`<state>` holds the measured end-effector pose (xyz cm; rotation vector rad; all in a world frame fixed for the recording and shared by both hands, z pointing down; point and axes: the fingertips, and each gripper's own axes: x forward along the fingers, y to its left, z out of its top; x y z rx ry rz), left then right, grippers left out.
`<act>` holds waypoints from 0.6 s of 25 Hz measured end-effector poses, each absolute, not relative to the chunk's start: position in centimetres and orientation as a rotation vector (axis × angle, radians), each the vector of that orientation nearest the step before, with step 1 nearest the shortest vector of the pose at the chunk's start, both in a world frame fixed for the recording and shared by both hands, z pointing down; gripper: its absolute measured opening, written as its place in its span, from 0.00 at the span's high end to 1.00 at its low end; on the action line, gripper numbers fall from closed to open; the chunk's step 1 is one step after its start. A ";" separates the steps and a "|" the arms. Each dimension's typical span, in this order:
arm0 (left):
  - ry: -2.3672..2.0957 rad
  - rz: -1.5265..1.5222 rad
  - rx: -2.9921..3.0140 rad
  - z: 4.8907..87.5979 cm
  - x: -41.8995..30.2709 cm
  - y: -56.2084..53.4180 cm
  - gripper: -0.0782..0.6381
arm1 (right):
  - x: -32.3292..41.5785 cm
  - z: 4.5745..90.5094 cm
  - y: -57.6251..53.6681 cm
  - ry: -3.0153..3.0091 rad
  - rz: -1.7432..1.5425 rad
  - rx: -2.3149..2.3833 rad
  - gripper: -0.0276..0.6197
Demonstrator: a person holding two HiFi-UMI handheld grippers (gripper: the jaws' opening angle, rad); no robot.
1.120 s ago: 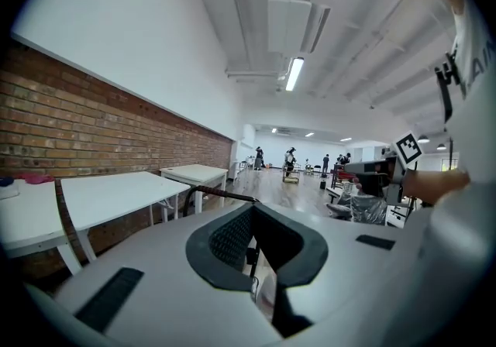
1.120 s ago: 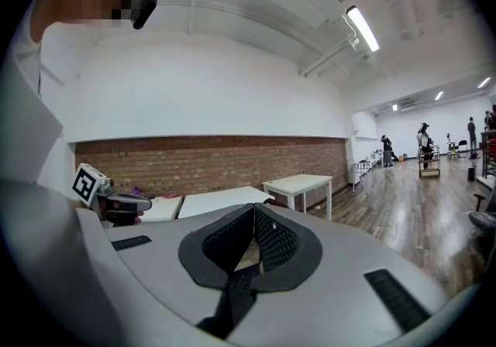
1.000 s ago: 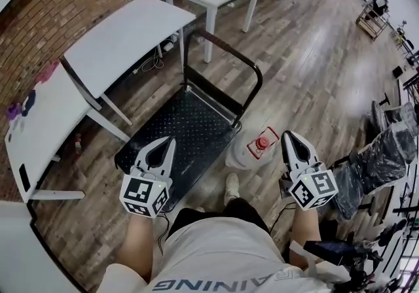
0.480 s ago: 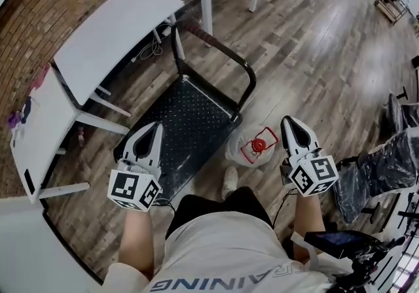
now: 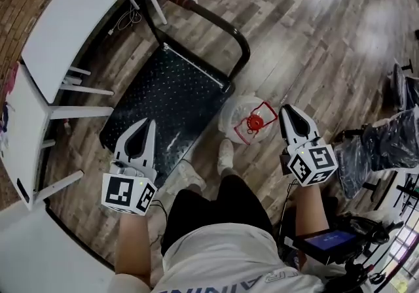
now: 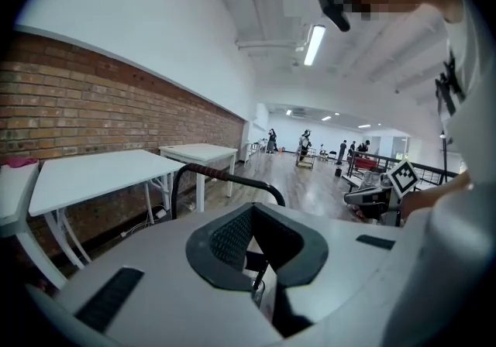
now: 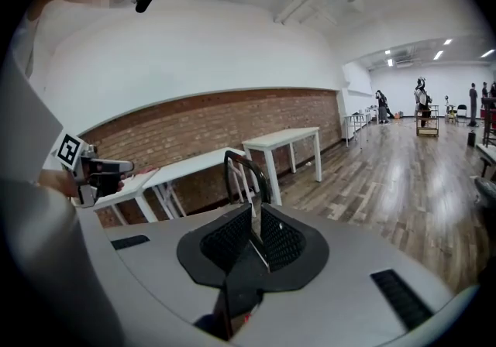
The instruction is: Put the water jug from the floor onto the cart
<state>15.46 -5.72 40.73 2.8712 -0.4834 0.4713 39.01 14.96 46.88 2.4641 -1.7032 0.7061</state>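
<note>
Task thing: the water jug (image 5: 243, 121), clear with a red cap and a red carry handle on top, stands upright on the floor (image 5: 314, 36), just beside the right edge of the cart (image 5: 163, 92) and near its handle-end corner.
Cart: the black studded deck is bare, with nothing loaded on it; the push handle (image 5: 196, 9) rises at the far end.
Left gripper (image 5: 148, 123): held over the near left part of the deck, well apart from the jug. Its jaws are drawn together, or very nearly so, with nothing between them.
Right gripper (image 5: 287, 108): held just right of the jug in the head view, apart from its red handle. Its jaws are closed to a thin slit and empty.
Done so far: nothing that counts; the jug is not gripped, not lifted, and not on the cart.
Left to do: open the jaws, take the jug, probably by the red handle or with both grippers on its sides, lift it over the deck edge and set it down upright.
Stage, as I judge it: the approach, before any grasp.
</note>
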 end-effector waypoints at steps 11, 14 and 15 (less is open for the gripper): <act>-0.399 0.676 2.791 52.7 15.2 -5.7 0.89 | 37.9 61.6 17.4 -1.514 0.950 2.375 0.73; -0.395 0.714 2.769 55.1 15.3 -5.5 0.89 | 38.2 66.1 17.7 -1.487 0.983 2.301 0.64; -0.391 0.728 2.763 55.8 15.2 -5.5 0.89 | 38.2 67.7 18.0 -1.477 0.997 2.276 0.61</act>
